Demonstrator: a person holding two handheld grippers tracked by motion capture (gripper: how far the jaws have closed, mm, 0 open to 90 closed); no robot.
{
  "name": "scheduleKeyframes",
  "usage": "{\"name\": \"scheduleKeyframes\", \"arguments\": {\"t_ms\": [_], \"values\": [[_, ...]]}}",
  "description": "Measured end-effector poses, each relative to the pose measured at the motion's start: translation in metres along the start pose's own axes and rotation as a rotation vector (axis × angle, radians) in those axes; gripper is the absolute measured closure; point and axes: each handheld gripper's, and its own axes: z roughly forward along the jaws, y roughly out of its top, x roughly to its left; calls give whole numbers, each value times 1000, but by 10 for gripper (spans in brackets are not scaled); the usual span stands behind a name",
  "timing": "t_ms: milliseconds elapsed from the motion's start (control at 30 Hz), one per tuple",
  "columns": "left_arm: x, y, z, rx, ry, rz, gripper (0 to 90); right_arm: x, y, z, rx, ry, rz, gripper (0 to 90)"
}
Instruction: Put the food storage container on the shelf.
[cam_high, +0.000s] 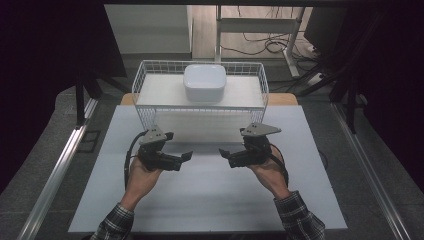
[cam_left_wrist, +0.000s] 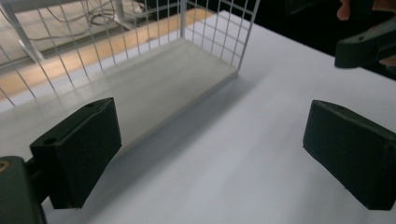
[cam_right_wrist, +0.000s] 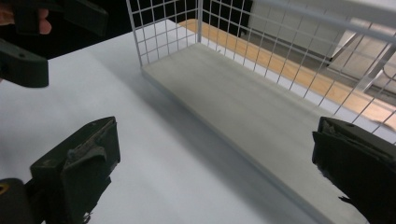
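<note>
A white wire basket (cam_high: 150, 117) stands at the far side of the white table, and a white rounded-square container (cam_high: 204, 82) sits in its middle. In front of the basket, my left gripper (cam_high: 178, 146) and right gripper (cam_high: 233, 144) hover over the table and point at each other, a short gap apart. In the left gripper view the left gripper (cam_left_wrist: 212, 154) is open, with bare table between the jaws. The right gripper (cam_right_wrist: 215, 170) is also open and holds nothing; the basket's pale floor board (cam_right_wrist: 243, 100) lies just ahead of it.
The white tabletop (cam_high: 210, 200) spreads out before the basket. Metal rails run along both sides of the table. Behind the basket are a wooden strip (cam_high: 282, 98), a desk frame and cables on the floor (cam_high: 265, 42). Dark panels stand left and right.
</note>
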Motion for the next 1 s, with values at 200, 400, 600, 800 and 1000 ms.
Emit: {"name": "scheduleKeyframes", "arguments": {"t_ms": [200,400,600,800,1000], "values": [[-9,-8,5,13,-13,16,25,5,-9,-5,-2,4,10,0],[-19,-18,-1,21,-4,32,21,13,-19,-9,7,-3,-12,0],[-20,-25,-3,30,4,30,22,16,-29,-8,24,-7,-16,0],[-22,-33,-4,34,1,25,21,18,-41,-11,33,-21,-17,0],[-23,-44,-9,47,19,25,17,20,-51,-18,47,-44,-17,0]]}}
